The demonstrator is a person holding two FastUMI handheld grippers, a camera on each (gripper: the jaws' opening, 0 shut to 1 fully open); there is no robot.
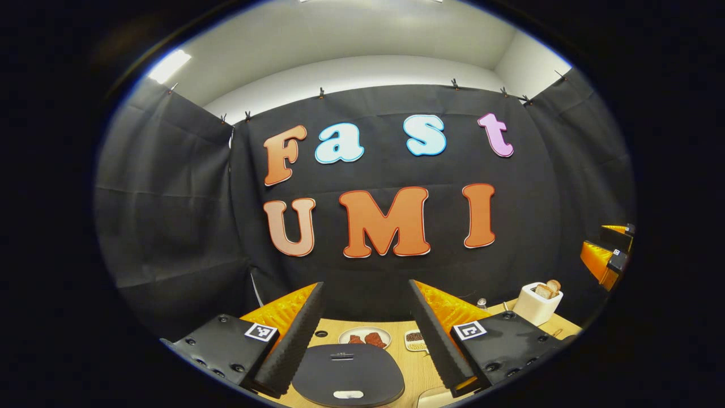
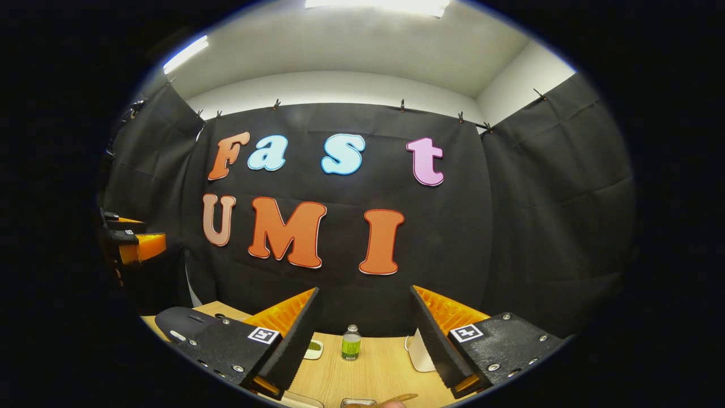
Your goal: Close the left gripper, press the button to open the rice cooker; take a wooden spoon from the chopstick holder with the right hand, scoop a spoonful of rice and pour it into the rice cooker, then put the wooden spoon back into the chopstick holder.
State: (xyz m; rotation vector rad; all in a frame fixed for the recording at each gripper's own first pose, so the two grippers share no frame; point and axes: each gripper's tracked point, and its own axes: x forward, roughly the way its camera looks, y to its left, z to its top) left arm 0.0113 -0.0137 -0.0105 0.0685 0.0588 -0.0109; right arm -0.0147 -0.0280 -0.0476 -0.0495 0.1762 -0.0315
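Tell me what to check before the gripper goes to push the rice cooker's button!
1. Left gripper closed for pressing: not ok, its jaws stand wide open.
2. Rice cooker lid down: ok, looks shut.
3. Button free to reach: ok, nothing on it.
4. Left gripper lined up with cooker: ok, it sits between the fingers.
5. Right gripper empty for the spoon: ok, open, holding nothing.
6. Chopstick holder location: cannot tell.
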